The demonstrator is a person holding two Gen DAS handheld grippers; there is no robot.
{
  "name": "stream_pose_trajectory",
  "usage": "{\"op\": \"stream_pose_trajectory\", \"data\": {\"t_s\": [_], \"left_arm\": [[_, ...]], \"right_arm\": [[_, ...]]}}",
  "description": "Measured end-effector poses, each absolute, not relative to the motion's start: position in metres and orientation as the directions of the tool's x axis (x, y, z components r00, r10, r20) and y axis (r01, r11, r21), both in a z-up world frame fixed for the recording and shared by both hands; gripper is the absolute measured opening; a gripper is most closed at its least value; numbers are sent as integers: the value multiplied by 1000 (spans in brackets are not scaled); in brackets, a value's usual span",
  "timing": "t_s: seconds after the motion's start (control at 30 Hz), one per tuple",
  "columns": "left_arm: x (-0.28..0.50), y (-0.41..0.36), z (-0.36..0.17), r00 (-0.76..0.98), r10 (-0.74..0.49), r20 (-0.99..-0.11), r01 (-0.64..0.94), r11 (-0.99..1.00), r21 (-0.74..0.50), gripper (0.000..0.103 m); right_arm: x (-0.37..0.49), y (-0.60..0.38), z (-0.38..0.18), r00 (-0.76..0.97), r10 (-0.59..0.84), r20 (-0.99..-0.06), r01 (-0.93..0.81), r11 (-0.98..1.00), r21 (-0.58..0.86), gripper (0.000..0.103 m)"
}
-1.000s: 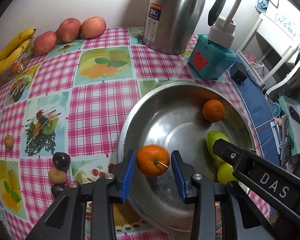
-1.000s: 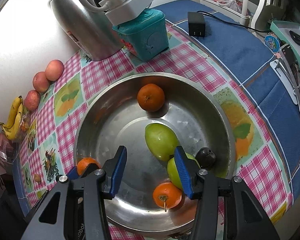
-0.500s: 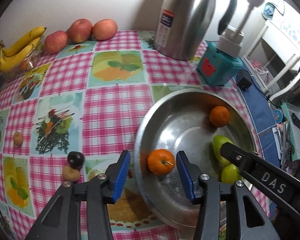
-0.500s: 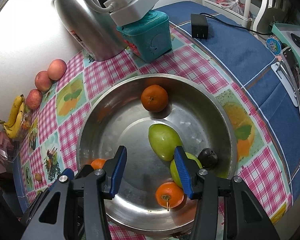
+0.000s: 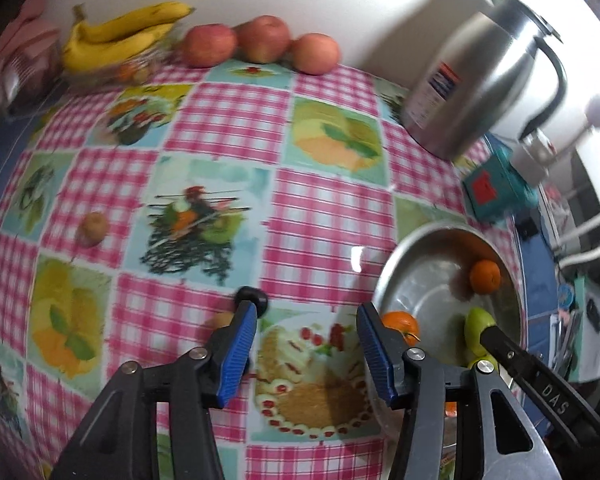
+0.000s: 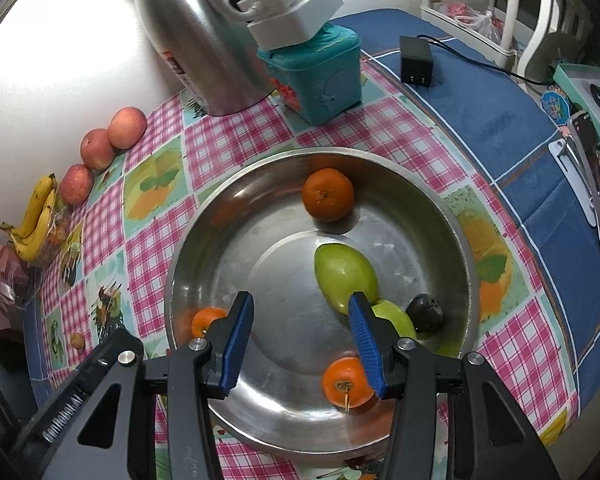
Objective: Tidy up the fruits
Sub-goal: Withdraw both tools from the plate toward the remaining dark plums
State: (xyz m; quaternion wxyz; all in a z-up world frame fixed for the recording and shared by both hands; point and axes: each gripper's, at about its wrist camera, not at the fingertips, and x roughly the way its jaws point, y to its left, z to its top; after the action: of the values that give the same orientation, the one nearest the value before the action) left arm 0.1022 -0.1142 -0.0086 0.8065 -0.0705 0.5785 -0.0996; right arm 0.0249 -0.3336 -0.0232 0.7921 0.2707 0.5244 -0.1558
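The left gripper (image 5: 305,346) stood over the checked tabletop (image 5: 228,120) just outside the steel bowl (image 6: 465,256), its jaws opening with nothing between them. The right gripper (image 6: 300,344) hung above the bowl, jaws apart and empty. Inside the bowl lay three oranges: one at the far wall (image 6: 327,194), one near the left rim (image 6: 207,320), one at the near side (image 6: 345,382), with two green fruits (image 6: 345,272) and a dark fruit (image 6: 424,312). Outside it, a small dark fruit (image 5: 256,298) sat at the tip of the left jaw, touching a tan one (image 5: 220,320) largely hidden behind that jaw; another small tan fruit (image 5: 92,229) lay well apart, and the apples (image 5: 262,38) and bananas (image 5: 120,36) sat along the wall. In my judgement the step in hand was fetching the next loose fruit. Done well, the jaws should be centred squarely over the dark fruit before descending, wide enough to clear it without nudging its neighbour, then closed gently, since small round fruit would roll readily.
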Motion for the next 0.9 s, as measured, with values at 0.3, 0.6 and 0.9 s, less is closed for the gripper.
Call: {"op": "stream_pose_trajectory", "data": {"t_s": [0.3, 0.6, 0.9], "left_arm": [[110, -68, 3, 328, -207, -922, -16, 974, -224, 62], [112, -48, 5, 337, -191, -922, -60, 973, -223, 67], [111, -59, -3, 312, -175, -934, -24, 981, -192, 75]], "right_arm": [[29, -313, -18, 399, 30, -916, 473, 849, 234, 51], [33, -297, -16, 392, 24, -920, 431, 878, 207, 51], [35, -294, -23, 364, 15, -931, 427, 886, 182, 51]]}}
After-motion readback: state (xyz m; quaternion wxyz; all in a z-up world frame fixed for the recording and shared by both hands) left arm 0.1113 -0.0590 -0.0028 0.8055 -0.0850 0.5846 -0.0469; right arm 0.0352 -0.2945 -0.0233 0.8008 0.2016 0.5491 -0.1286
